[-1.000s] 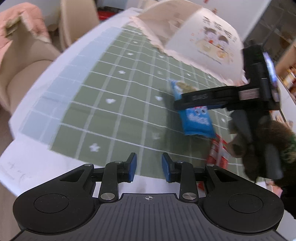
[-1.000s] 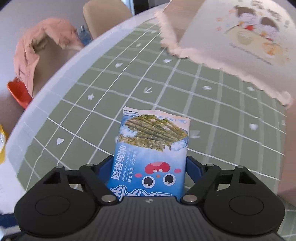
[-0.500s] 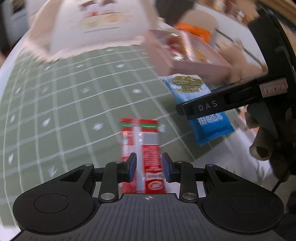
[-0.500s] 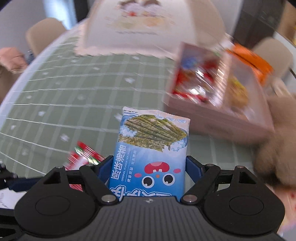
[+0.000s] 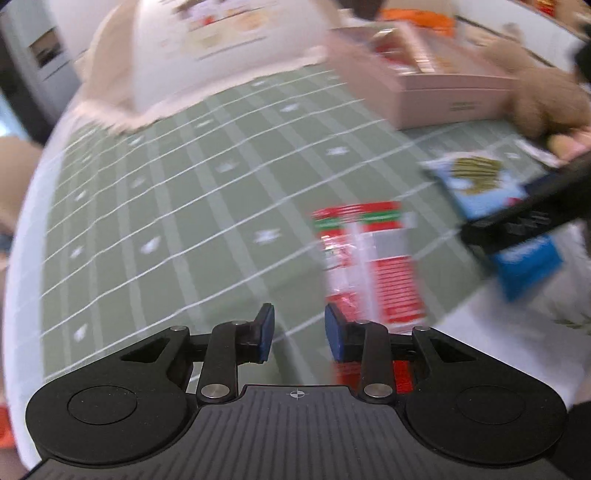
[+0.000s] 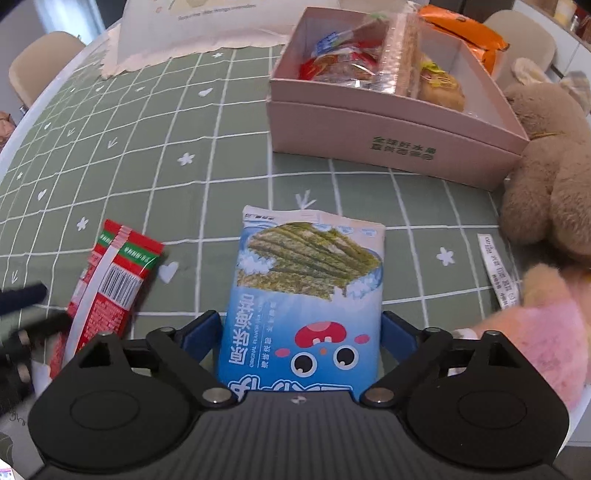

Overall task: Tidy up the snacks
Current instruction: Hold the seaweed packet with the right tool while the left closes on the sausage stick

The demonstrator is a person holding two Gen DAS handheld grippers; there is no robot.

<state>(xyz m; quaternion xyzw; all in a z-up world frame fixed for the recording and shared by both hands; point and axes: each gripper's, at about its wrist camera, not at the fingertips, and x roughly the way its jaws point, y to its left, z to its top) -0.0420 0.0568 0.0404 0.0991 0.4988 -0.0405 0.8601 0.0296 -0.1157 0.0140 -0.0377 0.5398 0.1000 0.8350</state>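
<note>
My right gripper (image 6: 301,338) is shut on a blue seaweed snack packet (image 6: 306,295) and holds it above the green checked tablecloth. The packet also shows in the left wrist view (image 5: 491,206) at the right. A red snack packet (image 6: 107,280) lies flat on the cloth to its left; in the left wrist view it (image 5: 369,258) lies just right of my fingers. My left gripper (image 5: 297,332) is open and empty, low over the cloth. A pink box (image 6: 388,125) holding several snacks stands ahead of the right gripper.
A brown plush toy (image 6: 546,173) sits right of the box, with a pink plush (image 6: 554,325) nearer. A white printed bag (image 5: 229,48) stands at the back left. An orange packet (image 6: 465,33) lies behind the box. Chairs ring the round table.
Both grippers have swung right, from the bare cloth toward the pink box. The red packet now lies right of my left fingers instead of between them. The seaweed packet stays gripped.
</note>
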